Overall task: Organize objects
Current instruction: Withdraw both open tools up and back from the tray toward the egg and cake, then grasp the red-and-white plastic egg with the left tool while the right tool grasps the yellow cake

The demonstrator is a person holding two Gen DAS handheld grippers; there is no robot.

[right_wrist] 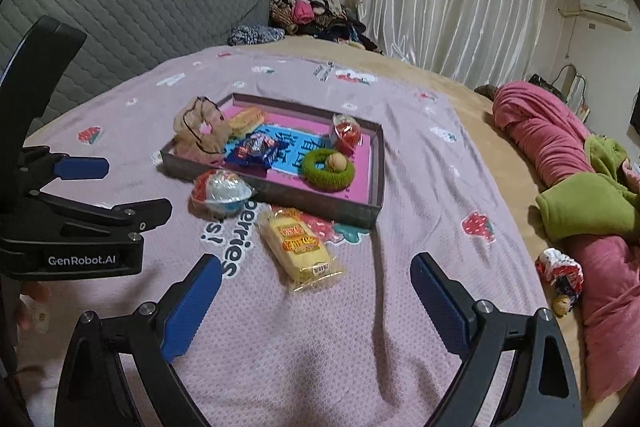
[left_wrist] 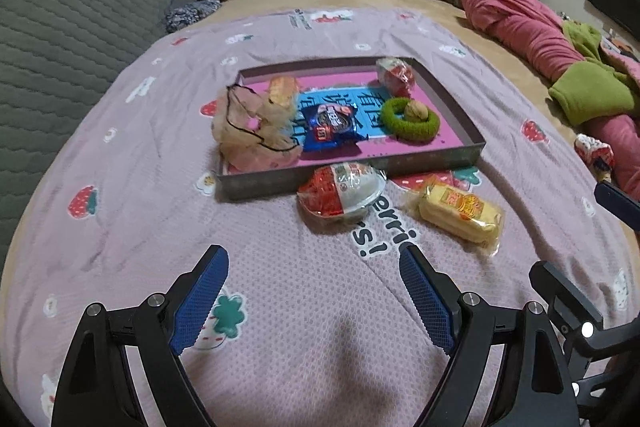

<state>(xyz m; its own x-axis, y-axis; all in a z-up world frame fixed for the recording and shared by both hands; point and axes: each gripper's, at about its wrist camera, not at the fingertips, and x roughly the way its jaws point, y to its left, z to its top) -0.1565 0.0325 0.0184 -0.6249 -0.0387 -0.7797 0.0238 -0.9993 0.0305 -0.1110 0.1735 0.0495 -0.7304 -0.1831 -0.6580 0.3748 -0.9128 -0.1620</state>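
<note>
Lying on a pink strawberry-print blanket, a shallow grey tray with a pink floor holds a beige net pouch, a blue snack packet, a green ring with a walnut in it, a small cake and a red-and-clear egg. Just outside the tray's near wall sit another egg, touching it, and a yellow wrapped cake beside that. Left tool and right tool both hang wide open, holding nothing, above the blanket.
</note>
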